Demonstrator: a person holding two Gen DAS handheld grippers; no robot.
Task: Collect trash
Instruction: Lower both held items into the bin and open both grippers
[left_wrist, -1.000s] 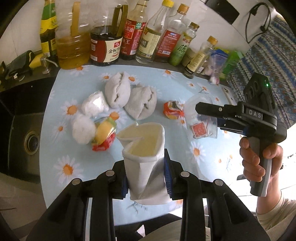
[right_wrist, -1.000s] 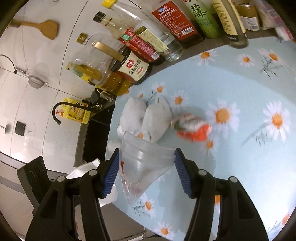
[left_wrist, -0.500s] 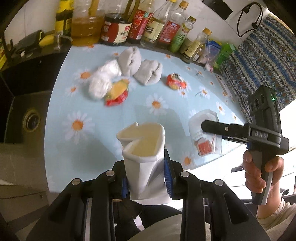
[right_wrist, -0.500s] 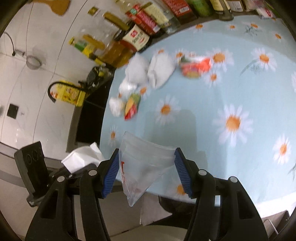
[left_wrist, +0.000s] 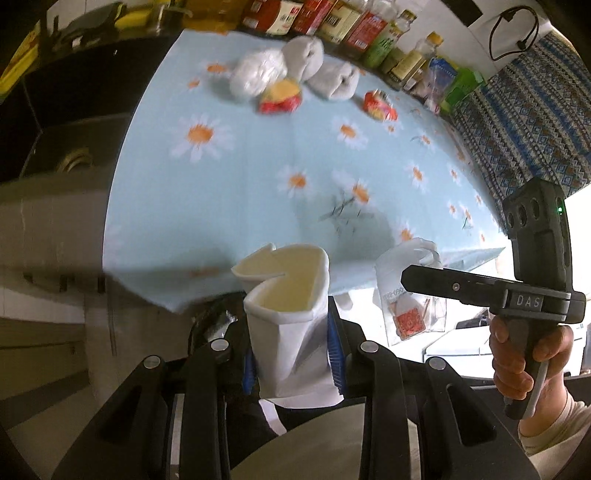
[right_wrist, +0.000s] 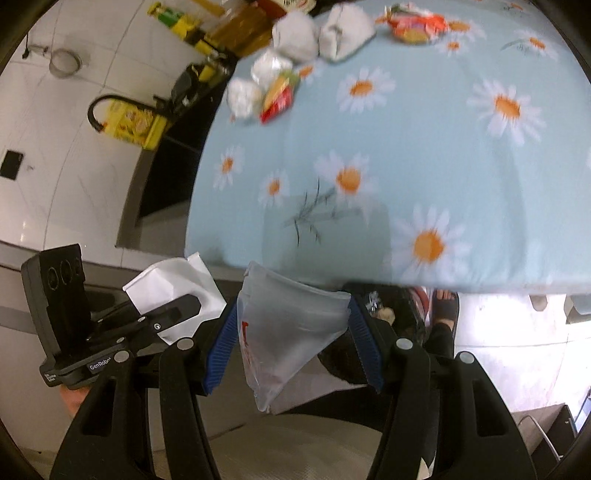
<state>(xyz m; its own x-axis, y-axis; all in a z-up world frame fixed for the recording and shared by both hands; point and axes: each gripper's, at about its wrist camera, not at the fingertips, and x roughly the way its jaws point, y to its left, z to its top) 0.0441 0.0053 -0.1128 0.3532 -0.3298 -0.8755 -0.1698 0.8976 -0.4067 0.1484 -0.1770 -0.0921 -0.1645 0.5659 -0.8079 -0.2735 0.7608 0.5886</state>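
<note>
My left gripper (left_wrist: 291, 350) is shut on a crumpled white paper cup (left_wrist: 288, 306), held off the near edge of the daisy-print table (left_wrist: 295, 147). My right gripper (right_wrist: 291, 343) is shut on a clear plastic bag (right_wrist: 288, 328) with a red print; it shows in the left wrist view (left_wrist: 410, 310) too, hanging beside the cup. The cup also shows in the right wrist view (right_wrist: 173, 284). On the far side of the table lie white crumpled tissues (left_wrist: 258, 74), two grey pouches (left_wrist: 332, 79), a red-yellow wrapper (left_wrist: 280, 98) and a red snack wrapper (left_wrist: 378, 107).
Bottles of oil and sauce (left_wrist: 332, 22) line the back of the table. A dark sink (left_wrist: 66, 147) lies to the left. A dark bin (right_wrist: 391, 328) stands under the table edge beside a sandalled foot (right_wrist: 445, 306). A patterned cloth (left_wrist: 524, 110) lies at right.
Both grippers have pulled back from over the table to beyond its near edge, each holding its piece. The trash on the table now looks farther away.
</note>
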